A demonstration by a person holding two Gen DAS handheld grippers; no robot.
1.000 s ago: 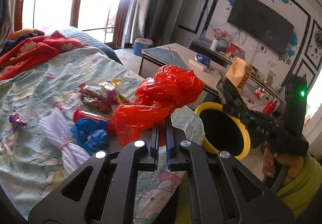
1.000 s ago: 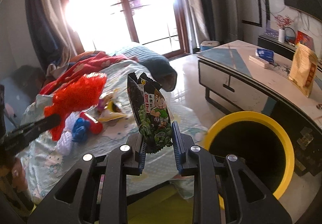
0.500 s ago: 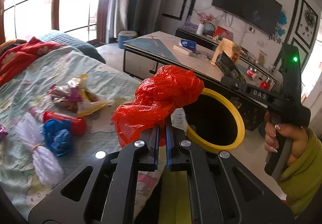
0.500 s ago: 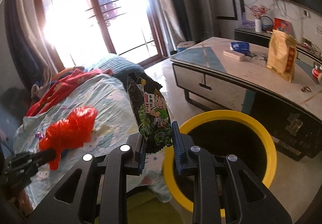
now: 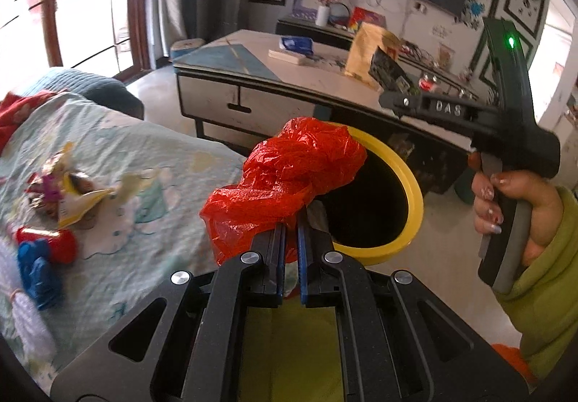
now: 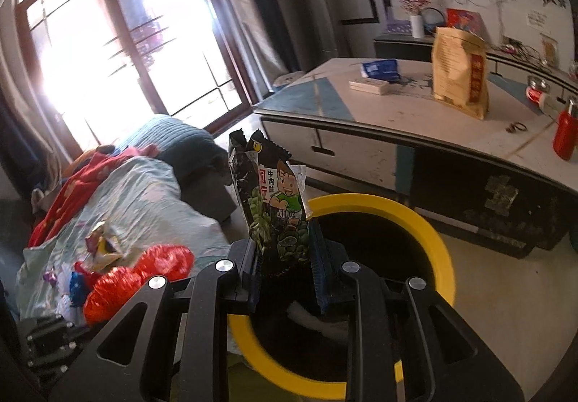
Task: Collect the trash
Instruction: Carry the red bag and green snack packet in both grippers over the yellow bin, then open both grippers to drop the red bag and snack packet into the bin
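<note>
My left gripper [image 5: 289,221] is shut on a crumpled red plastic bag [image 5: 289,171], held in the air at the left rim of a yellow-rimmed black bin [image 5: 415,199]. My right gripper [image 6: 283,239] is shut on a dark snack wrapper with a cartoon boy [image 6: 271,199], held upright above the bin's near-left rim [image 6: 440,250]. The right gripper also shows in the left wrist view [image 5: 393,102], above and beyond the bin. The red bag also shows in the right wrist view [image 6: 137,272]. More wrappers [image 5: 61,189] lie on the bed.
A light patterned bedspread [image 5: 144,149] fills the left, with a blue crumpled piece [image 5: 36,272] and a red item [image 5: 50,243] on it. A low white-topped table [image 6: 415,102] stands behind the bin with a yellow bag [image 6: 458,73], a book and a red bottle [image 6: 565,138].
Both grippers have swung right from the bed toward the bin, still holding their trash. The snack wrapper is now over the bin's rim and the red bag is at its left edge.
</note>
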